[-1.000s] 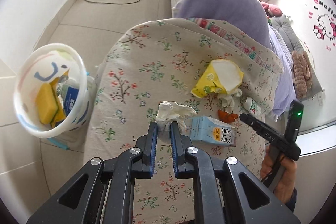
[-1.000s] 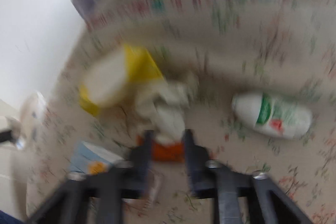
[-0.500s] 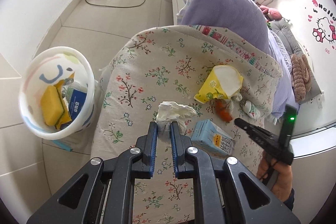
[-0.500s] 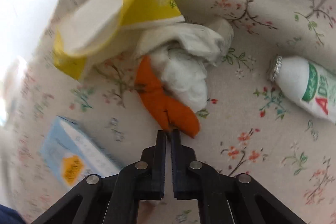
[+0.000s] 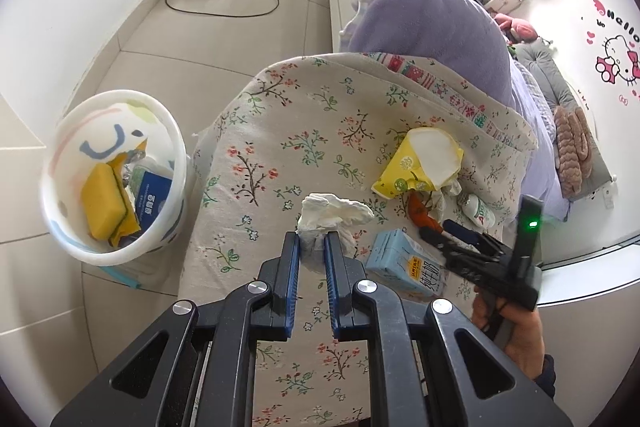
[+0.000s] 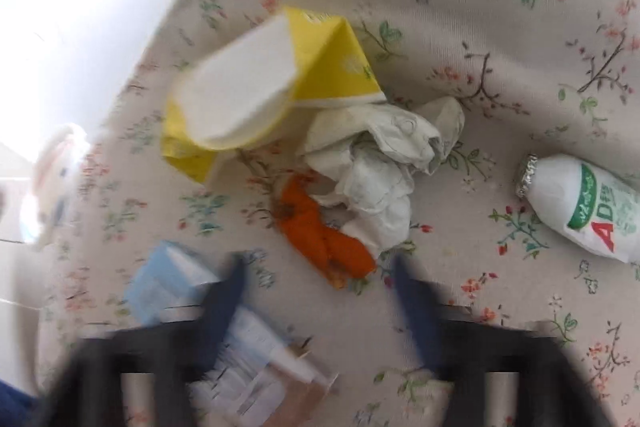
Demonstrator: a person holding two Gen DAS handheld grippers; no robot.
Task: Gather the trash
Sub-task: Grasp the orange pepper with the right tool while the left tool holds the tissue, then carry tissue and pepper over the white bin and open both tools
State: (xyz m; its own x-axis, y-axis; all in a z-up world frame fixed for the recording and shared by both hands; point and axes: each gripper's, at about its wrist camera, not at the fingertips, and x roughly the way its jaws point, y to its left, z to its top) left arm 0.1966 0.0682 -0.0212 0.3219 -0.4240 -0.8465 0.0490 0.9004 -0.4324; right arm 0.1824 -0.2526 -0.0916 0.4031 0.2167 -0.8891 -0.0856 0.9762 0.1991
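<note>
Up front, the left tool (image 5: 311,239) clamps a crumpled tissue (image 5: 332,213) above the floral counter (image 5: 280,131), near its edge beside the bin (image 5: 60,195). The right tool (image 6: 316,267), just spreading, hangs released by the orange peel (image 6: 320,231), beside open cloth.

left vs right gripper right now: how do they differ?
The left gripper is shut on a crumpled white tissue; the right gripper is open, its jaws having just been opening, with nothing between them. The left gripper shows sharp; the right gripper is motion-blurred. The right gripper sits just short of the orange peel. Both point down at the floral cloth.
</note>
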